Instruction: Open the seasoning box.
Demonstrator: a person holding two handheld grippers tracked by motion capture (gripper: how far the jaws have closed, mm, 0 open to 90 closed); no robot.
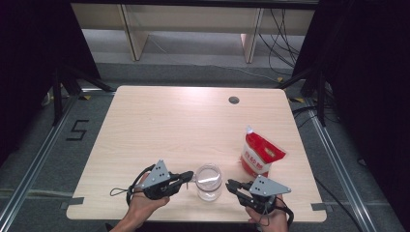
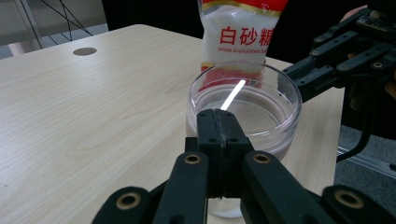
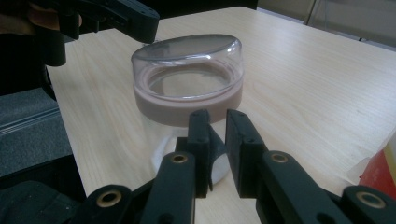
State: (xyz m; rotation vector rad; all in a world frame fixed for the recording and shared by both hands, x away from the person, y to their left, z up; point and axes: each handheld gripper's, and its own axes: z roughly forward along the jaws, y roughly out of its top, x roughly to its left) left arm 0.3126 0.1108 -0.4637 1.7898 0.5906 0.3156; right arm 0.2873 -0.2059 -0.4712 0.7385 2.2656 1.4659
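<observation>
Standing near the table's (image 1: pixel 169 125) front edge, between both grippers: one clear lidded jar (image 1: pixel 209 182).
Left gripper (image 1: pixel 186 178): jaws clenched together on nothing, tip at the jar's side, probably to brace it.
Right gripper (image 1: pixel 232 184): jaws a narrow gap apart, nothing gripped, aimed at the jar's other side.
Sugar bag (image 1: pixel 261 154): upright behind, to the right, near for filling.

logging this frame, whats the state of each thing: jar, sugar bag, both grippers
jar: upright on the table, clear lid on
sugar bag: standing upright, apart from the jar; whether sealed cannot be told
left gripper: jaws shut, tips at the jar's rim
right gripper: jaws nearly shut with a small gap, just short of the jar
</observation>
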